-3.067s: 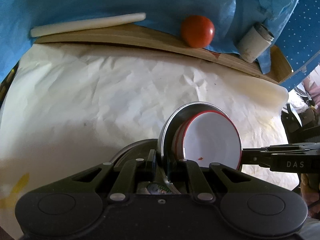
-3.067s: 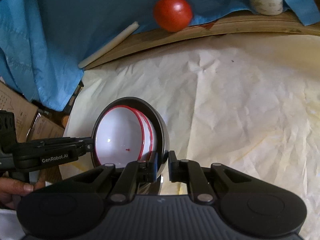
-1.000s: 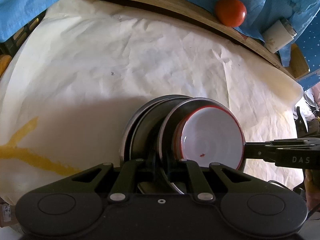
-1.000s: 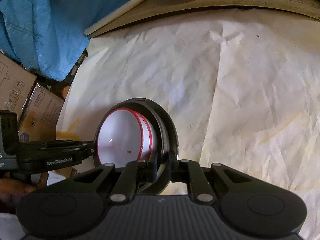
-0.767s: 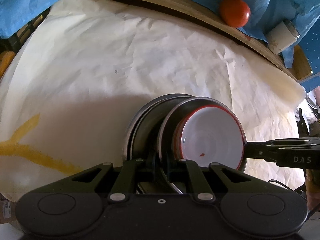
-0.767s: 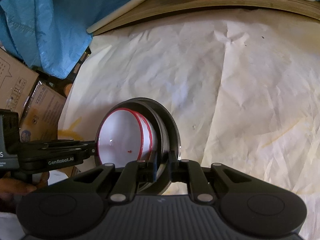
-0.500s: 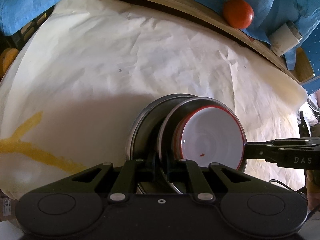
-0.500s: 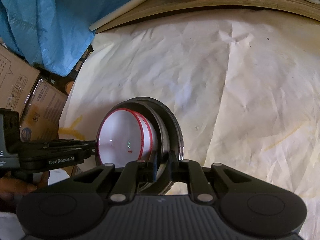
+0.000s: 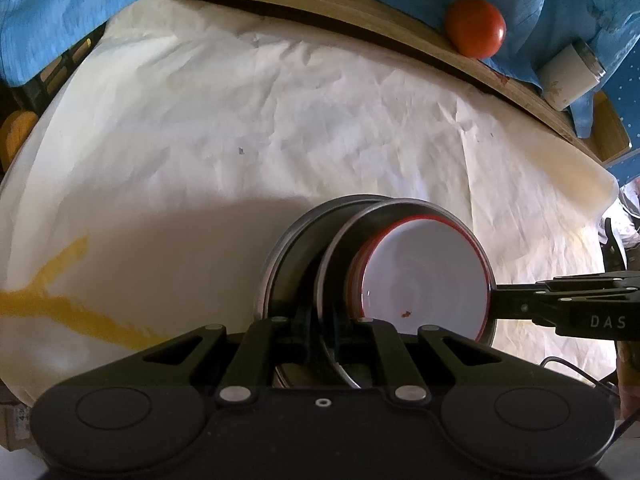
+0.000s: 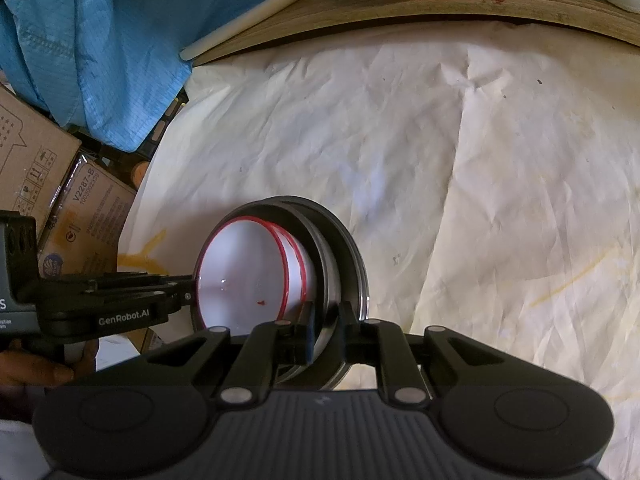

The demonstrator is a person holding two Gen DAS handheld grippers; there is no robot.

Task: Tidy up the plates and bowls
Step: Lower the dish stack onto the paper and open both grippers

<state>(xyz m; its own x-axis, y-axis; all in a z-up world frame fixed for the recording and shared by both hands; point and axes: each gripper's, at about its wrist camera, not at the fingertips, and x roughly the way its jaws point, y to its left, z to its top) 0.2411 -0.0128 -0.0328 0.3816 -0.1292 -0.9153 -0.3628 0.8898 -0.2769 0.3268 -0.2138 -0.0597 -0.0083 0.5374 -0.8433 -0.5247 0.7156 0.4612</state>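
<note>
The left gripper (image 9: 322, 328) is clamped on the near rim of a steel bowl (image 9: 340, 240), and the right gripper (image 10: 324, 320) is pinched on the same stack from the opposite side, so the load hangs between the two over the paper-covered table (image 9: 200, 140). Nested in that bowl are red-rimmed white bowls (image 9: 428, 280), loose, with a red speck inside the top one. Just behind sits a steel plate (image 9: 280, 256); whether it touches the bowl or is also caught by the fingers cannot be told. The chief risk, I judge, is uneven lowering or one grip letting go first: the stack would tip and the white bowls slide out, or the rim would slip on the thin pinch. Far back, a tomato (image 9: 476, 32) and a jar (image 9: 572, 76) lie well apart from it.
</note>
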